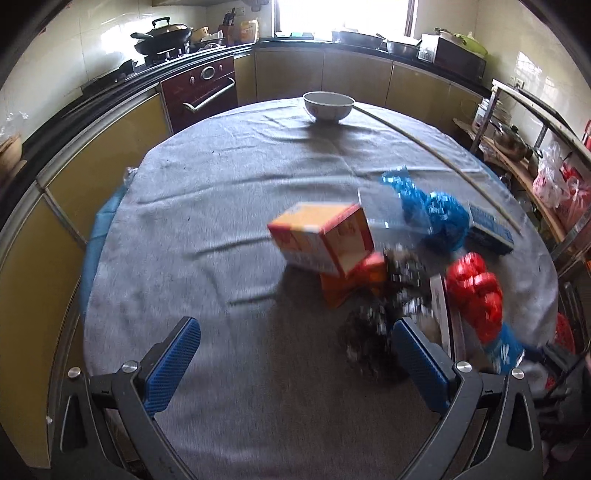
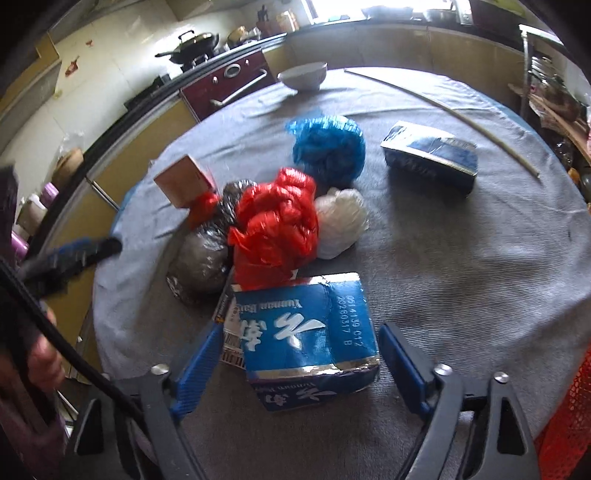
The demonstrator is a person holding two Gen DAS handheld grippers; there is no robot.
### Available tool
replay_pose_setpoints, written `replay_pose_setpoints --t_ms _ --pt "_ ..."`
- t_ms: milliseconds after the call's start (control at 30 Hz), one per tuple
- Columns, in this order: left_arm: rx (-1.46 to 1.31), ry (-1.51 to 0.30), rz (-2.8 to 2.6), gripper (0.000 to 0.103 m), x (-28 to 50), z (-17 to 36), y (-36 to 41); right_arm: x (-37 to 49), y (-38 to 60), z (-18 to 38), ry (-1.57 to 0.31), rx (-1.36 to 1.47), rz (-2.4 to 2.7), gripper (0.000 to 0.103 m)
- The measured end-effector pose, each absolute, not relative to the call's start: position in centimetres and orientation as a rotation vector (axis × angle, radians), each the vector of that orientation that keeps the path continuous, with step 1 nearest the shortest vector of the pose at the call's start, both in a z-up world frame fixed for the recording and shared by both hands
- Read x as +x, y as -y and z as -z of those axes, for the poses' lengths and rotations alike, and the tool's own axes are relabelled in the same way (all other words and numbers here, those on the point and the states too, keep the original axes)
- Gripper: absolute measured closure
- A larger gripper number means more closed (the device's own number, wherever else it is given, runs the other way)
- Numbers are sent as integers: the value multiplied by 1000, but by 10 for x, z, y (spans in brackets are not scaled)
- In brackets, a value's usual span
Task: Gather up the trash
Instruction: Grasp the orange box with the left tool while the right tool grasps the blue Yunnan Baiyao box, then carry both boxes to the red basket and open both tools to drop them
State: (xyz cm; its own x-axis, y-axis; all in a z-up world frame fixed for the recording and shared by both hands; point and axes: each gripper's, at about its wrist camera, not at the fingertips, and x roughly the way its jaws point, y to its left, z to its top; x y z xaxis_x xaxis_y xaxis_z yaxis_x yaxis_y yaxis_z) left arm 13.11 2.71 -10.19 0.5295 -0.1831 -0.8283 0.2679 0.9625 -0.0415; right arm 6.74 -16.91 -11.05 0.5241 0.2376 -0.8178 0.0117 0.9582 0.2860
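- Right tool [image 2: 295, 354] stood wide around the blue carton [image 2: 310, 332] on my desk [image 2: 461, 258], not yet gripping.
- Left tool [image 1: 291, 354] hovered wide, empty.
- Carton looked light, crushable; I'd pinch its side walls gently.

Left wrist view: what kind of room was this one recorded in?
Most likely a home kitchen. A lidded wok sits on a gas stove along the counter, a built-in oven is set into the yellow cabinets below, and a microwave stands near the window.
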Motion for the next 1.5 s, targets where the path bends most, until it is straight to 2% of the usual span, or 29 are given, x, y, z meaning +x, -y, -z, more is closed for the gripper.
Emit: replay_pose_setpoints --t_ms 33,267,467,600,667,733,900,1233,1500 --pt "85 -989 273 0 140 101 -26 68 169 113 -1020 261 -129 26" --pt "-40 -1073 206 0 211 90 -9 69 172 119 -1003 241 -154 27" --pt "-146 -1260 81 0 254 115 2 68 174 119 -988 241 -178 27" --pt "-154 -1305 57 0 254 129 5 64 175 118 -975 247 -199 27" --pt "-162 -1320 61 12 251 133 4 63 177 117 -969 252 -208 27" --pt "-179 -1345 68 37 248 138 0 61 180 116 -960 261 -219 27" --pt "-178 -1330 80 51 230 138 -6 51 193 108 -918 280 -230 27" --pt "-47 -1156 201 51 153 83 7 15 239 83 -797 358 -180 27" --pt "148 -1056 524 51 68 41 94 -32 314 72 -722 510 -40 27"
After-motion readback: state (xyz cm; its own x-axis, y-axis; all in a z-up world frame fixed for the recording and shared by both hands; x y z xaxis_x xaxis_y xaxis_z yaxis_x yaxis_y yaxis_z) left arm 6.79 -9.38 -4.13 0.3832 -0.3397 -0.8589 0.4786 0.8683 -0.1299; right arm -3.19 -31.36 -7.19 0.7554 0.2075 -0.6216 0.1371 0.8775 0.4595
